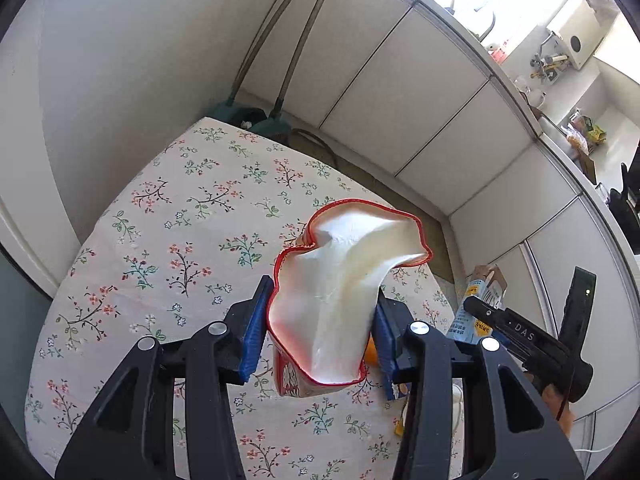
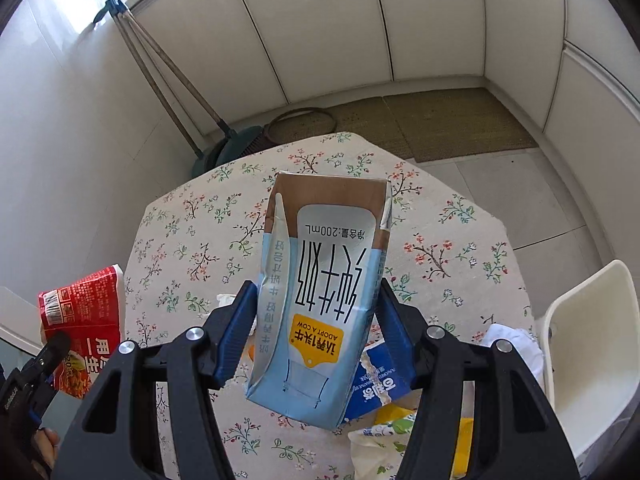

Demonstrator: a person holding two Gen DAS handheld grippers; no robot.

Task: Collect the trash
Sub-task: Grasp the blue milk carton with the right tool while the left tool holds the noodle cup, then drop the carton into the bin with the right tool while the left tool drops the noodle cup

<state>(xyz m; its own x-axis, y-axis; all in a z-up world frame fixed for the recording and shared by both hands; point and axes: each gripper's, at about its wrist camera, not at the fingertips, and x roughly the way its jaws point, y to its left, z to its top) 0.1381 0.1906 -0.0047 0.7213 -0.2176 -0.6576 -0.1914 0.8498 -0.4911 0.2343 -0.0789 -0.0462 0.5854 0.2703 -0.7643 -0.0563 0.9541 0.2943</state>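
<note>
Left gripper (image 1: pixel 320 330): clamped on red-rimmed snack bag (image 1: pixel 340 288), held above floral surface (image 1: pixel 160 240). Right gripper (image 2: pixel 316 332): clamped on inverted milk carton (image 2: pixel 320 288), also aloft. Remaining wrappers (image 2: pixel 380 392) lay on surface, near edge. Advised: firm squeeze, both items carried level to bin, which was not in view.

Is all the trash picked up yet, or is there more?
Not yet. The left tongs hold a red noodle cup, and the right tongs hold a milk carton. No bin shows, so nothing looks binned. A blue wrapper still lies on the table.
</note>
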